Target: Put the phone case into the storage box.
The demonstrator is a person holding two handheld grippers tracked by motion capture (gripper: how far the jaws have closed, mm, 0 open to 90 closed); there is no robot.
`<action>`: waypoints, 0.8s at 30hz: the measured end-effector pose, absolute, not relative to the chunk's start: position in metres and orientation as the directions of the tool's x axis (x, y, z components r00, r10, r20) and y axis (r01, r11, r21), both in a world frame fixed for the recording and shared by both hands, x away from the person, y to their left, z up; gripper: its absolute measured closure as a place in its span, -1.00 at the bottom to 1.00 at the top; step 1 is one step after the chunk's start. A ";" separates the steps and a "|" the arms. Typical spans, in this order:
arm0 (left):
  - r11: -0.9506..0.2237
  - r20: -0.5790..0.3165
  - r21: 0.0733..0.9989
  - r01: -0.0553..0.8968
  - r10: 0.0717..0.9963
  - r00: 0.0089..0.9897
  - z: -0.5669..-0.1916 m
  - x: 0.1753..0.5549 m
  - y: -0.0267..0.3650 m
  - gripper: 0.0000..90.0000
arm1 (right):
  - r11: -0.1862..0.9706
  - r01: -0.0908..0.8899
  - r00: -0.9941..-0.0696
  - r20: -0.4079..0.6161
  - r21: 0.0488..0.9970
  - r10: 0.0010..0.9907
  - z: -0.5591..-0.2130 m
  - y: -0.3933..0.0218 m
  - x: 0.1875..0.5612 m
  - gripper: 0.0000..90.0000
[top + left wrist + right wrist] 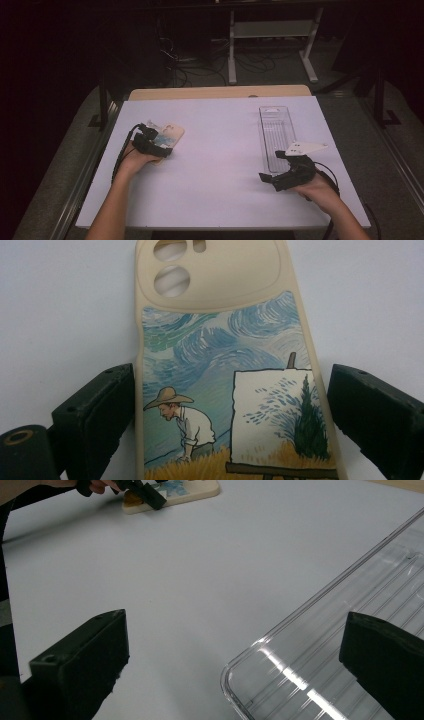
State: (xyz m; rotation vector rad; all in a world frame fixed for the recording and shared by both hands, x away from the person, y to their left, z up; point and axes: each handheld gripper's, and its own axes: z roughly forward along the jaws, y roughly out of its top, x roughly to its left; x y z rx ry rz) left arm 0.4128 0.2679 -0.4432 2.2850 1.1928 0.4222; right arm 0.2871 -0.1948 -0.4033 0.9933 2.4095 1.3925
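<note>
Left gripper (227, 415) straddles the phone case (225, 370), which lies flat on the white table (215, 150) well left of the clear tray (276, 135). Its jaws stand wide: one grazes the case's edge, the other shows a gap, so no firm grip yet. Right gripper (235, 670) waits open over the tray's near corner, holding nothing. It looks like the pick-up step; next, squeeze evenly on both long edges before lifting.

the phone case (225, 380) runs off the bottom edge in the left gripper view; the clear tray (340, 645) is cut off at right and bottom in the right gripper view.
</note>
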 end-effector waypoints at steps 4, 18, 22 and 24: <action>-0.457 0.008 0.582 0.673 0.830 0.557 -0.444 0.413 0.269 -0.82 | 0.335 0.457 -0.758 0.163 0.824 0.631 -0.403 -0.195 0.287 -1.00; -0.459 0.014 0.585 0.669 0.830 0.558 -0.444 0.412 0.270 -0.81 | 0.336 0.455 -0.759 0.162 0.825 0.630 -0.403 -0.195 0.287 -1.00; -0.454 0.010 0.592 0.666 0.830 0.557 -0.445 0.412 0.271 -0.80 | 0.333 0.456 -0.758 0.164 0.825 0.631 -0.403 -0.195 0.287 -1.00; -0.452 0.009 0.593 0.667 0.831 0.555 -0.444 0.412 0.271 -0.79 | 0.334 0.455 -0.758 0.162 0.826 0.631 -0.403 -0.195 0.288 -1.00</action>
